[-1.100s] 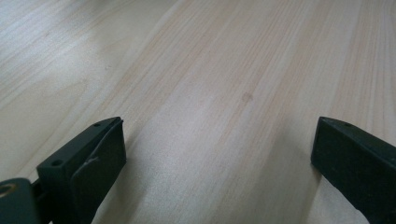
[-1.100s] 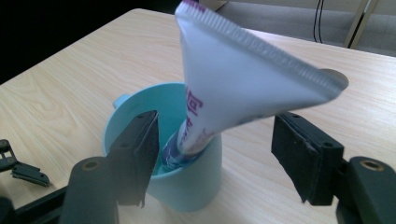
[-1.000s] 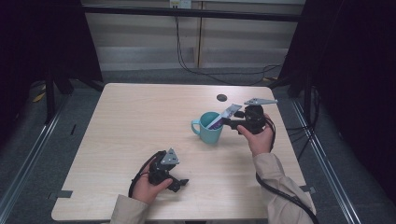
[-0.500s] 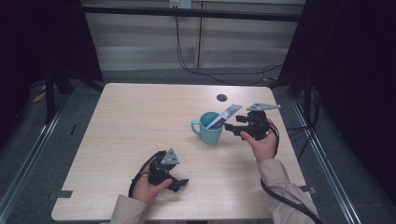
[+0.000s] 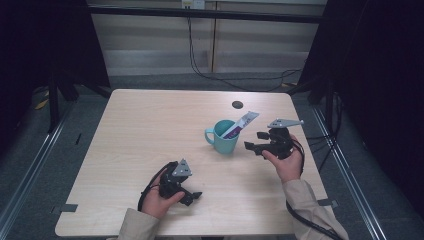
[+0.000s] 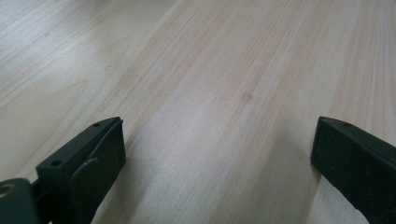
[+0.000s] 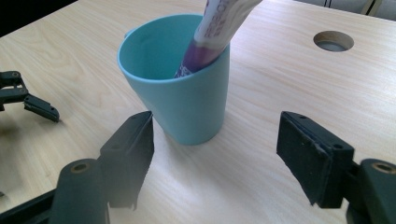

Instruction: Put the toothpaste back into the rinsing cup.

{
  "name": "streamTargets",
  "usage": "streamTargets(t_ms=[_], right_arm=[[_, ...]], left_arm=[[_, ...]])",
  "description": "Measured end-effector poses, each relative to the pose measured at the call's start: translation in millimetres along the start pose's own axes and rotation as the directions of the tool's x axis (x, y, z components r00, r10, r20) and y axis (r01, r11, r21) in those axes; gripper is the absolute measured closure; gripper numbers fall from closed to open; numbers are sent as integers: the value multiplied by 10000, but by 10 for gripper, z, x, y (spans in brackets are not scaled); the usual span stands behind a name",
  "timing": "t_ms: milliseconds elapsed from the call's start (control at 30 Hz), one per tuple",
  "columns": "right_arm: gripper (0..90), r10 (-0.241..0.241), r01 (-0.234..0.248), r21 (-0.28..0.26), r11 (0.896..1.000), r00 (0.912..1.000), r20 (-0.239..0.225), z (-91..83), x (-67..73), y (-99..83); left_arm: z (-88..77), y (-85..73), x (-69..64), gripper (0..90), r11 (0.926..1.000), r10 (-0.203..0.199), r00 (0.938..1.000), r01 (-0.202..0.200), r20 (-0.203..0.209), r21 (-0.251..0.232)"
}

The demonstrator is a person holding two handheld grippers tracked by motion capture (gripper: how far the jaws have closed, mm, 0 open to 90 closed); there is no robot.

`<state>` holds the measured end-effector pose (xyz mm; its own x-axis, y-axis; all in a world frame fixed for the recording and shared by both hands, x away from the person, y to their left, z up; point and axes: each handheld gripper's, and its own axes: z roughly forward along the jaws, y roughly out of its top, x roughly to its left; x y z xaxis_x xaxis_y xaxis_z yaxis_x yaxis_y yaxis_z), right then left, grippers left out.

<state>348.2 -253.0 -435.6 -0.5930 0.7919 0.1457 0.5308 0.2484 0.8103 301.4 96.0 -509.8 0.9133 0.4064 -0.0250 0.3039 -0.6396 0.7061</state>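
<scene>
Now your right gripper (image 5: 258,142) hovers, jaws apart and empty, just beside the teal plastic mug (image 5: 223,138) holding a purple-white tube (image 5: 239,124). Your left gripper (image 5: 186,189), also apart, rests well away from the mug. Judging by this, you're releasing; next, retreat cleanly.

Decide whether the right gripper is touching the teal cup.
Apart. In the right gripper view the right gripper has open jaws short of the cup, with bare table between each jaw and the cup.

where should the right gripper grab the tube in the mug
Grip the tube on its flat upper end, which sticks out past the teal mug rim, leaning up toward the right gripper. Coming from above the rim probably avoids the mug wall.
</scene>
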Motion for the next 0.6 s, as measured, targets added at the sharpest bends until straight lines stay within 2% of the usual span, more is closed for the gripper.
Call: streamTargets(t_ms=[367, 600], right_arm=[[269, 15, -16, 169, 9999, 10000, 52, -106, 0, -190], [265, -278, 275, 259, 9993, 9995, 119, -163, 26, -298]], left_arm=[[2, -1, 0, 28, 10000, -11, 10000, 11, 1, -31], [2, -1, 0, 28, 10000, -7, 10000, 7, 2, -28]])
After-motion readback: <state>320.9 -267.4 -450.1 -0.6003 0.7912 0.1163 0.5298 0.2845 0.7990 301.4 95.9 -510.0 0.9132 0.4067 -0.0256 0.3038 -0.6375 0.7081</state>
